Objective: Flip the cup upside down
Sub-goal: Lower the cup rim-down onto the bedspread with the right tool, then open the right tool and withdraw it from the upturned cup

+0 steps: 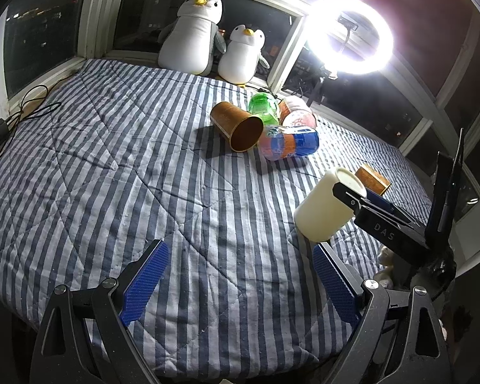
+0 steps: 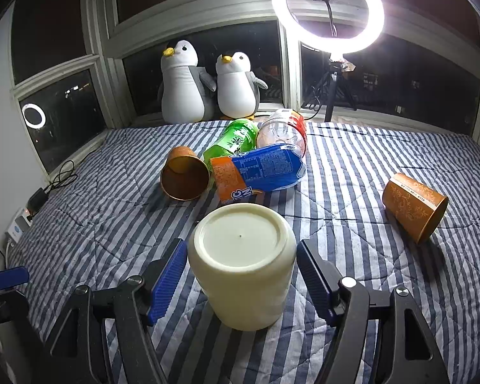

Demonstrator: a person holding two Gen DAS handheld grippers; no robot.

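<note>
A cream cup [image 2: 241,265] stands upside down on the striped quilt [image 2: 368,256], base up. My right gripper [image 2: 241,275] is open, its blue pads on either side of the cup with small gaps. In the left wrist view the cream cup [image 1: 324,206] is at the right with the right gripper's fingers [image 1: 348,196] around its top. My left gripper [image 1: 240,281] is open and empty, low over the quilt [image 1: 112,176], left of the cup.
A brown cup [image 2: 185,177] lies on its side beside a green bottle [image 2: 232,144], an orange-blue bottle [image 2: 262,171] and a clear bottle [image 2: 283,132]. A patterned brown cup [image 2: 414,206] lies at the right. Two plush penguins [image 2: 182,86], a ring light [image 2: 328,9] and cables [image 1: 25,108] stand at the edges.
</note>
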